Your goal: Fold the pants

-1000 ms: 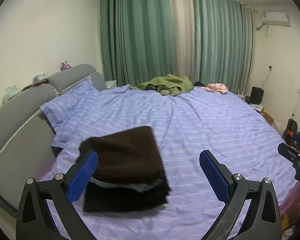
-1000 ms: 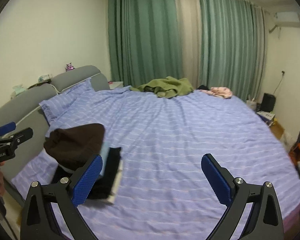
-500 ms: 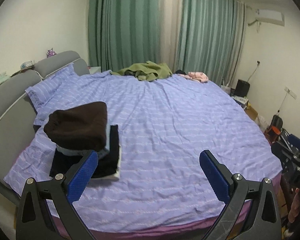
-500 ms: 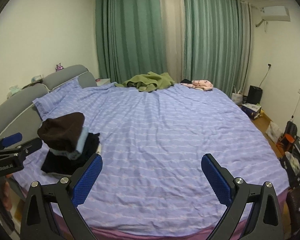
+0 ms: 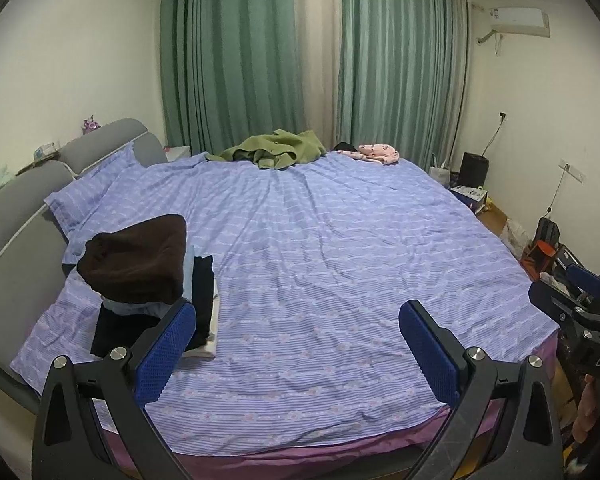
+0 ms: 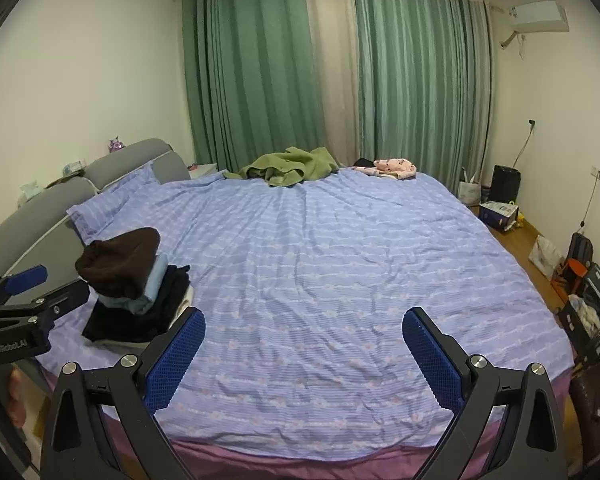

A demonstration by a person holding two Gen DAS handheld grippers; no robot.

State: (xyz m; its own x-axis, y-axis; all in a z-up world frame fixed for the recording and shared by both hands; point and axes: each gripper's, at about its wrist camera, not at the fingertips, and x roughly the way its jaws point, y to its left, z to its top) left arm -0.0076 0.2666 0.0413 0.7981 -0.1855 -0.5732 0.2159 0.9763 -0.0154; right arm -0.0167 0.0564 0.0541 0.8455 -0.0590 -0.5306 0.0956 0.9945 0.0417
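Observation:
Folded dark brown pants (image 5: 138, 260) lie on top of a stack of folded clothes (image 5: 202, 300) at the left side of the bed, near the headboard; they also show in the right wrist view (image 6: 120, 266). My left gripper (image 5: 296, 330) is open and empty, held back past the foot of the bed. My right gripper (image 6: 302, 338) is open and empty too, well clear of the stack. A crumpled green garment (image 5: 278, 152) and a pink garment (image 5: 378, 153) lie at the far edge of the bed.
The bed has a purple striped sheet (image 5: 340, 260) and a grey headboard (image 5: 16, 208) at the left. Green curtains (image 5: 236, 60) hang behind. Boxes, bags and a black bin (image 6: 506, 188) stand on the floor at the right.
Both grippers have pulled back from the stack toward the foot of the bed, so the whole bed now shows. The brown pants stay on the stack.

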